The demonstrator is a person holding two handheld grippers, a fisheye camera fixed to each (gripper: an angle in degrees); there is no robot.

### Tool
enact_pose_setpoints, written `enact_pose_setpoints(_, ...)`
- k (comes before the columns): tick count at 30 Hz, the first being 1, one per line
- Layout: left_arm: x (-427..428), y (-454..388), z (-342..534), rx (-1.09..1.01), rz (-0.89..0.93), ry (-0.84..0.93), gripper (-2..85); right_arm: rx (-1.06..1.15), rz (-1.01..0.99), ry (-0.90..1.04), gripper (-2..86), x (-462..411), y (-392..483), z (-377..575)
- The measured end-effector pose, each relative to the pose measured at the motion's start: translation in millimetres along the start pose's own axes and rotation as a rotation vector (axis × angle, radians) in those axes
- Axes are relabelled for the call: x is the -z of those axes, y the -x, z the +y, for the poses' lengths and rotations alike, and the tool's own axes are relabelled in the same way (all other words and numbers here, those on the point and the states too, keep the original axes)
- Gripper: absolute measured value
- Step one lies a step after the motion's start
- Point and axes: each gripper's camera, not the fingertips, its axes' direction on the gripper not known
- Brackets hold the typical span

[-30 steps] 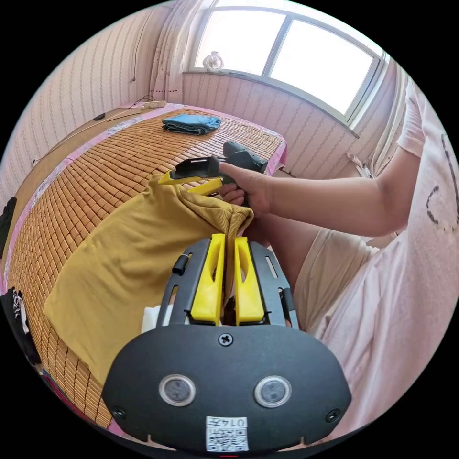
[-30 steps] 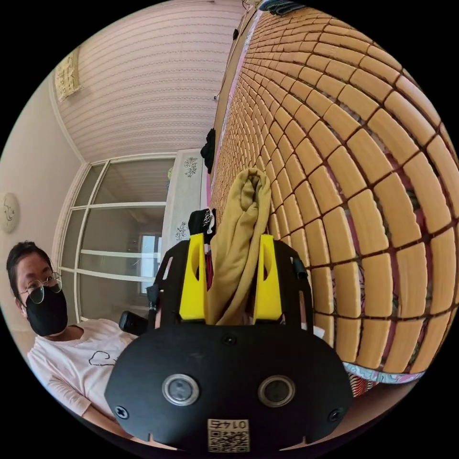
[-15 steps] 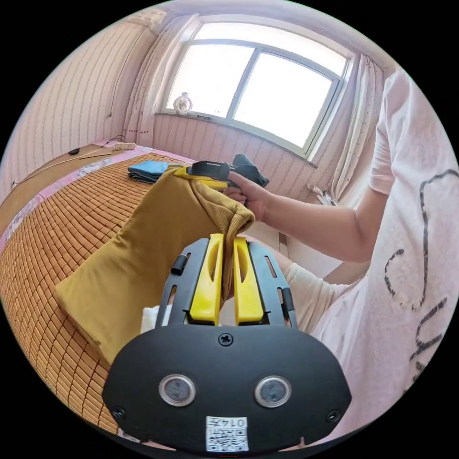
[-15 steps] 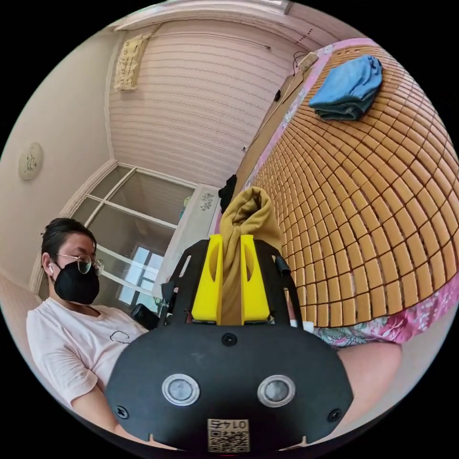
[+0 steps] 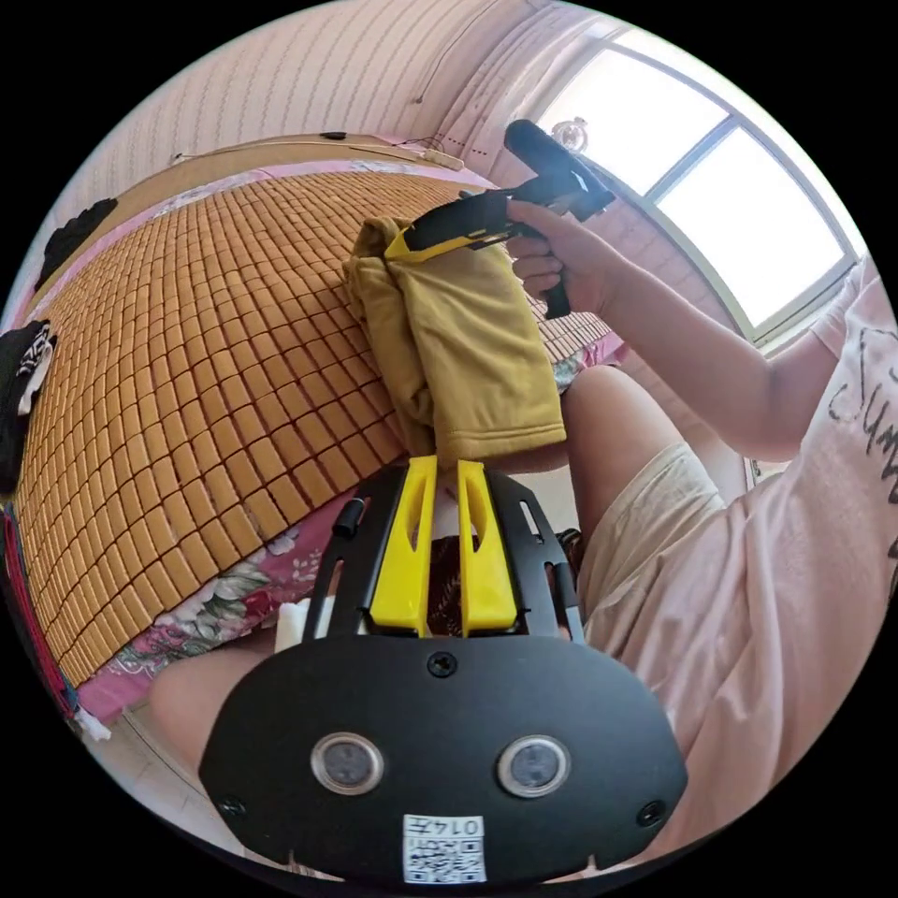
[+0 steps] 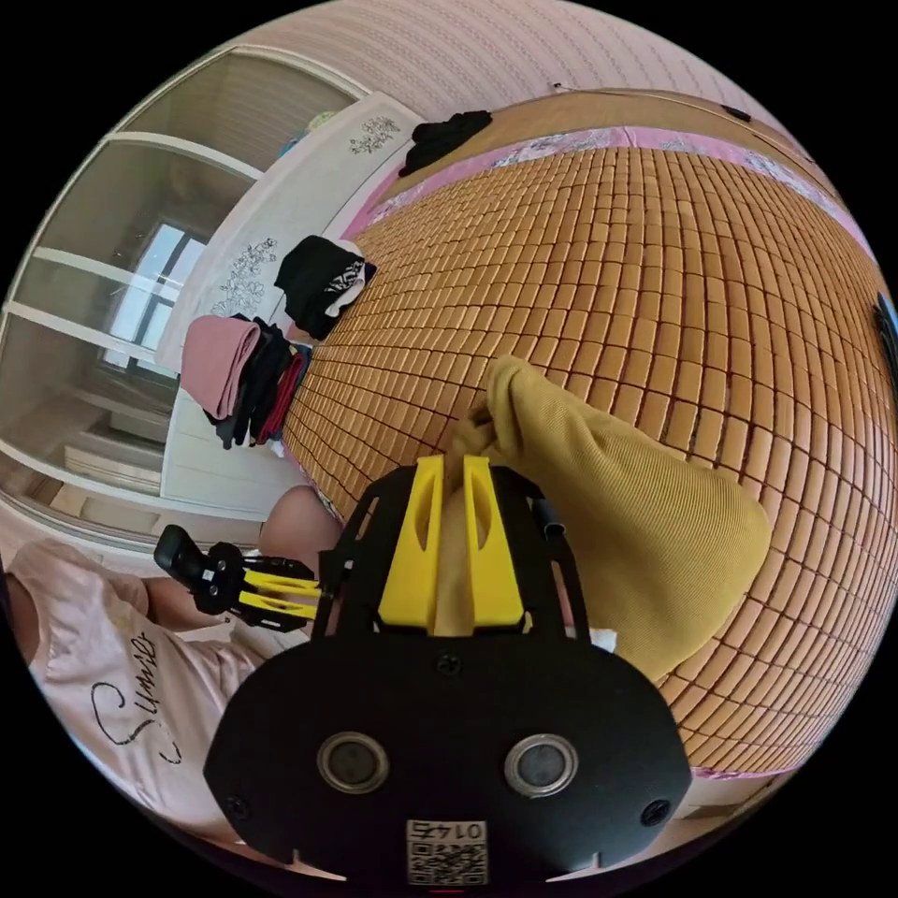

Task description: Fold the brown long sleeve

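Note:
The brown long sleeve [image 5: 468, 346] is a mustard-brown folded bundle that hangs over the near edge of the bamboo mat [image 5: 187, 309]. My right gripper [image 5: 404, 245], held in a hand, is shut on its top fold. In the right gripper view the same cloth [image 6: 636, 524] bulges to the right of the right gripper [image 6: 456, 465], and both jaws press on it. My left gripper [image 5: 447, 465] sits just below the garment's hem, its jaws a narrow gap apart with nothing between them. The left gripper [image 6: 313, 594] also appears low and apart from the cloth.
The person sits at the bed's edge, a knee [image 5: 608, 412] and a pink shirt [image 5: 795, 580] close by. Black clothes [image 6: 323, 281] lie at the mat's edge. A pile of pink and dark clothes [image 6: 234, 374] rests on a white cabinet. A window [image 5: 739, 178] is behind.
My left gripper has let go of the garment and dropped away from it. The right gripper has carried the cloth up, so it now hangs folded from it. Both cameras have swung.

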Motion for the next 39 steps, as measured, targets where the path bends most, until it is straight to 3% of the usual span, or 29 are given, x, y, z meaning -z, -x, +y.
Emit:
enact_pose_setpoints(4,24.2,12.5,2.2,0.081,-0.069,-0.084,2.1,0.145,0.135,-0.082,0.9,20.9,39.1,-7.0)
enact_pose_setpoints(10,15.6,4.0,-44.5,0.073,0.039,-0.209,2.8,0.141,0.329,-0.012,-0.2,-17.8,50.8,-51.2)
enact_pose_setpoints(13,-13.6,1.2,-59.7,0.075,-0.046,-0.094,1.5,0.128,0.386,0.077,-0.3,-54.8,55.5,-77.6)
enact_pose_setpoints(16,-15.7,4.8,-58.3,0.087,-0.072,-0.094,0.0,0.140,0.421,0.107,-0.3,-82.6,56.5,-88.7)
enact_pose_setpoints(21,7.1,10.6,-68.7,0.112,-0.004,-0.051,2.4,0.033,0.263,0.020,0.4,-59.8,50.4,-90.1)
enact_pose_setpoints(24,32.7,18.4,-69.0,0.108,0.082,-0.113,8.0,0.087,0.197,-0.232,2.1,-7.6,67.6,-59.3)
enact_pose_setpoints(26,46.5,26.9,-70.6,0.095,0.081,-0.174,13.1,0.111,0.180,-0.369,7.8,27.0,68.3,-24.2)
enact_pose_setpoints(31,33.5,45.4,-88.8,0.110,0.066,-0.136,20.3,-0.148,0.189,-0.378,15.9,45.7,19.3,31.7)
enact_pose_setpoints(35,17.2,51.7,-105.7,0.121,0.080,-0.073,20.7,-0.332,0.087,-0.387,18.5,30.2,-12.5,67.7)
enact_pose_setpoints(39,17.1,51.4,-110.0,0.111,0.132,-0.062,18.8,-0.369,0.008,-0.364,17.5,7.7,-21.1,72.3)
